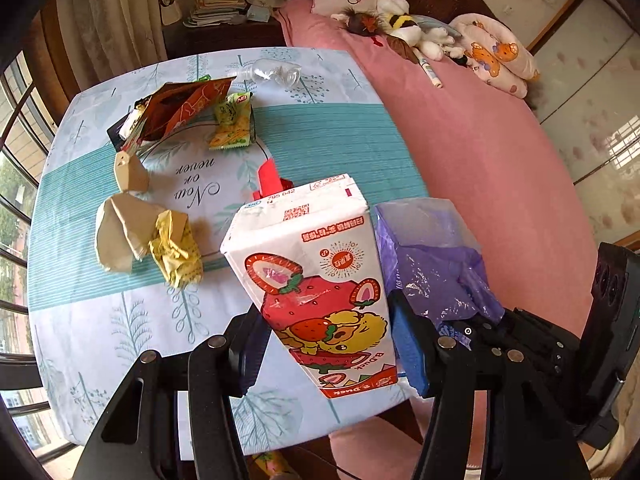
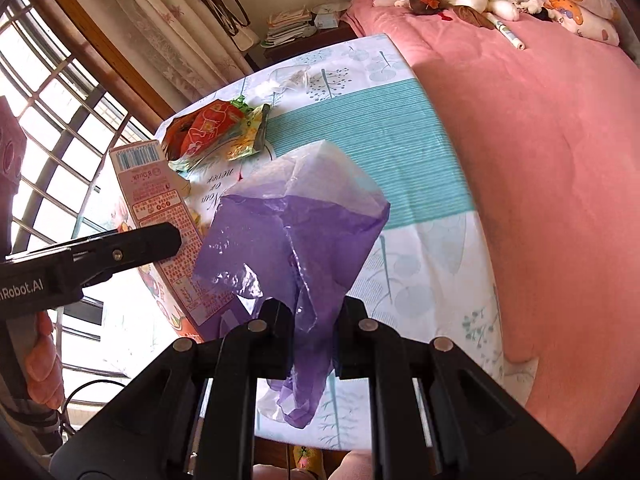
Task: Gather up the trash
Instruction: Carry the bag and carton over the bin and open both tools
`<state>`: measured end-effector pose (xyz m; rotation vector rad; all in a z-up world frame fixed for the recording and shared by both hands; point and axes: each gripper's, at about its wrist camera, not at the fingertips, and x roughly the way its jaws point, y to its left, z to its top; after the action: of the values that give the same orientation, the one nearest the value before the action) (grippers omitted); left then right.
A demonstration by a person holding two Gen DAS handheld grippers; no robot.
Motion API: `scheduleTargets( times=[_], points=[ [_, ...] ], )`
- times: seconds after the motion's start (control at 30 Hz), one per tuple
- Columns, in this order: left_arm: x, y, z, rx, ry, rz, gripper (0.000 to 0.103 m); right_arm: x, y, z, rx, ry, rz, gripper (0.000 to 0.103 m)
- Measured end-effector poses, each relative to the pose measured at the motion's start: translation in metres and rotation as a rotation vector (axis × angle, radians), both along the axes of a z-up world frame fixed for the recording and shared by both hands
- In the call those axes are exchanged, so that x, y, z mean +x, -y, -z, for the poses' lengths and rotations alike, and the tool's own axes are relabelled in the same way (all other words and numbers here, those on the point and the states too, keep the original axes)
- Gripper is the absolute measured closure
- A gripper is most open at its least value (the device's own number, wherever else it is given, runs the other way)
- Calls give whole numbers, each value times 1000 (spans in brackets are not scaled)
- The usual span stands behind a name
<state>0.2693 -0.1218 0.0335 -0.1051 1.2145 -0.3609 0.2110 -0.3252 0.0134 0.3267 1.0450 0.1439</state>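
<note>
My left gripper [image 1: 328, 344] is shut on a strawberry milk carton [image 1: 316, 272], holding it tilted above the table's near edge. In the right wrist view the same carton [image 2: 160, 208] appears at the left, with one left finger [image 2: 152, 240] across it. My right gripper [image 2: 312, 332] is shut on a purple plastic bag [image 2: 296, 240], whose mouth stands open just right of the carton; the left wrist view shows this bag [image 1: 432, 264] too. Crumpled brown paper [image 1: 124, 236], a yellow wrapper [image 1: 176, 256], an orange snack bag [image 1: 180, 112], a green packet [image 1: 234, 124] and a clear bottle [image 1: 272, 72] lie on the table.
The table [image 1: 320, 136] has a teal and white leaf-print cloth. A pink bed [image 1: 480, 160] with soft toys [image 1: 408, 28] runs along its right side. Barred windows [image 2: 52, 100] and curtains are to the left. A stand with stacked papers [image 1: 218, 10] is behind the table.
</note>
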Motion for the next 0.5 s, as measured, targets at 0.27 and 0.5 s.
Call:
scheduleTargets(
  times=[0.27,0.5],
  points=[
    [-124,-52,12,-12,-17,104,46,-128,-58,-2,1,-17,90,93],
    [-211,-80,46,-1,-106,146,46,-229,-106,16,-29,-80,79,93]
  ],
)
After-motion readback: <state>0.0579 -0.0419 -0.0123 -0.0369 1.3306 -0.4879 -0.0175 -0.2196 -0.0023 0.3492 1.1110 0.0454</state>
